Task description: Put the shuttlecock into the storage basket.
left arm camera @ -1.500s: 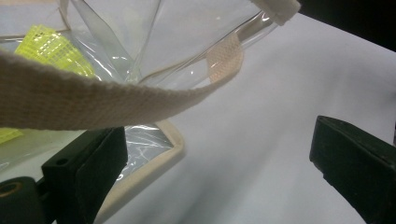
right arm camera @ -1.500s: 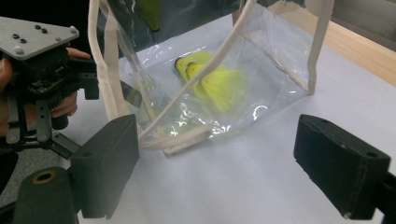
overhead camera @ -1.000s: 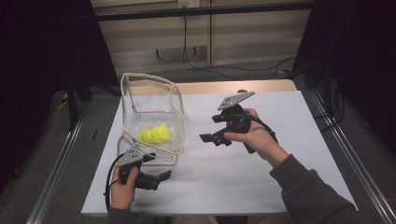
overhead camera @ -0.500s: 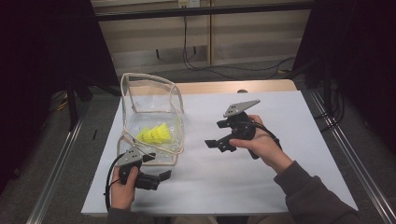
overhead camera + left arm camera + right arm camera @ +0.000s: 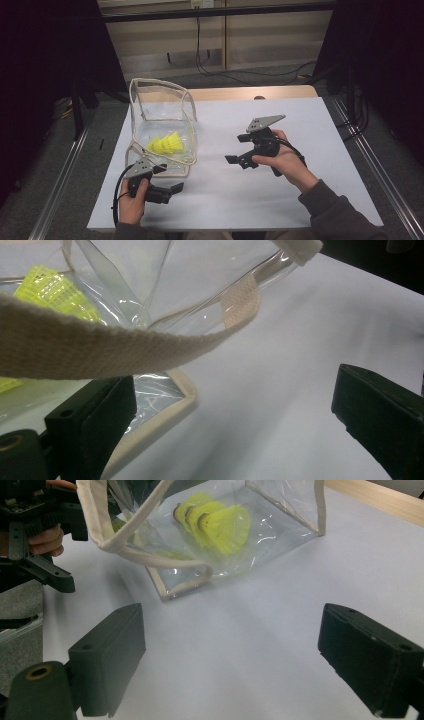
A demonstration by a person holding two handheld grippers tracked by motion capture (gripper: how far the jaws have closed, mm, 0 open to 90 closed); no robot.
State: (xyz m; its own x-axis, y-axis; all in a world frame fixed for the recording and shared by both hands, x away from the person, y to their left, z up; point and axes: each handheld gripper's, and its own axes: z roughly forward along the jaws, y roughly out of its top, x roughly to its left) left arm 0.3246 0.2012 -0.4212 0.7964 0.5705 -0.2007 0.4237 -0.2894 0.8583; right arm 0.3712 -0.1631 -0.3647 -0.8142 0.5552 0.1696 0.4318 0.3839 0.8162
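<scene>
Step in hand — approach to the clear bag [image 5: 162, 125] holding yellow shuttlecocks [image 5: 166, 143]. Right gripper [image 5: 239, 150] wide open, empty; left gripper [image 5: 172, 181] wide open beside the strap [image 5: 100, 347] — next, likely close on it.

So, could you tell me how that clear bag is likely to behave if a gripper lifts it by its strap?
The clear bag would probably sag and fold, since its thin film walls already crease. It looks light. The yellow shuttlecocks inside would likely slide or tumble as it tilts, lying loose.
</scene>
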